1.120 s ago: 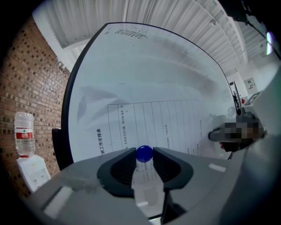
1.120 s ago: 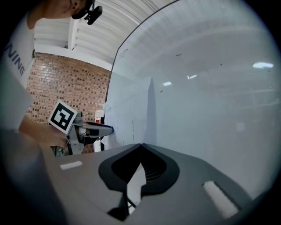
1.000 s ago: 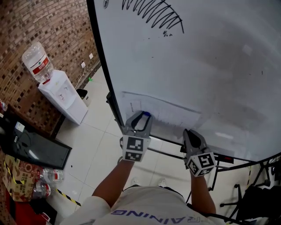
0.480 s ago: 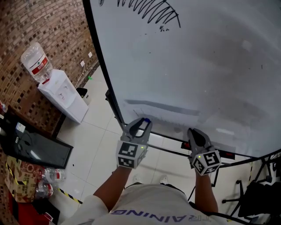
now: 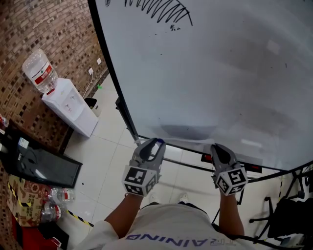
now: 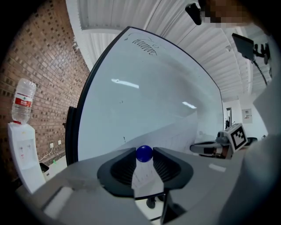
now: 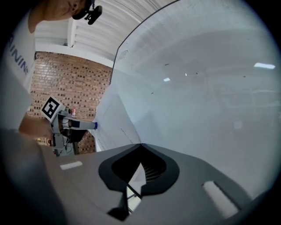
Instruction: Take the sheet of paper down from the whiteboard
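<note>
The sheet of paper (image 7: pixel 115 131) hangs off the whiteboard (image 5: pixel 220 73), stretched between both tools; the right gripper (image 7: pixel 140 147) is pinched fully closed on one edge; the left gripper (image 6: pixel 144 154), jaws fairly wide, clamps a blue magnet (image 6: pixel 144 152) with the sheet's other corner beneath it; the round magnet could squirt from those jaws and drop that corner; spreading the hands could tear the paper.

Whiteboard (image 5: pixel 220 73) cut off top, right; scribble (image 5: pixel 161 12) clipped; sheet of paper (image 6: pixel 146 178) print illegible.
</note>
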Demonstrator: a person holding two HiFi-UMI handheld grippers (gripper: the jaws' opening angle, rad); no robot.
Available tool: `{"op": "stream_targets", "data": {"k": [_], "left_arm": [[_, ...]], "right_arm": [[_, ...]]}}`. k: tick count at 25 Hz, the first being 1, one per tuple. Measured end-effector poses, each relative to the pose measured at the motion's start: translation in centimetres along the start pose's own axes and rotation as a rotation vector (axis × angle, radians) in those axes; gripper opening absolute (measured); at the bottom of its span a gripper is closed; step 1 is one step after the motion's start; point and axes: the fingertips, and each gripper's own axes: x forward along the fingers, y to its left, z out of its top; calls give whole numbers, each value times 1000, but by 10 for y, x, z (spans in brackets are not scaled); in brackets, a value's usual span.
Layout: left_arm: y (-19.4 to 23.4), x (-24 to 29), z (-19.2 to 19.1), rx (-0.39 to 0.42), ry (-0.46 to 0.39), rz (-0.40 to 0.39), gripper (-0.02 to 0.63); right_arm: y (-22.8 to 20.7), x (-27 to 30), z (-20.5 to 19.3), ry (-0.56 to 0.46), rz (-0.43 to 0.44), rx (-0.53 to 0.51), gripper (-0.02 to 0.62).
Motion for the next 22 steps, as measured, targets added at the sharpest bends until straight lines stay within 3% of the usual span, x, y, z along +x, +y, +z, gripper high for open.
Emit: {"op": "stream_targets", "data": {"k": [9,22], "left_arm": [[-6,-17,19,-11,-41,0,127],[-3,-15,8,-22,-15,-1,127]], "right_arm": [[-15,-17,-14,25,-50,14,8],[-5,-22,-8,8,-43,3,8]]}}
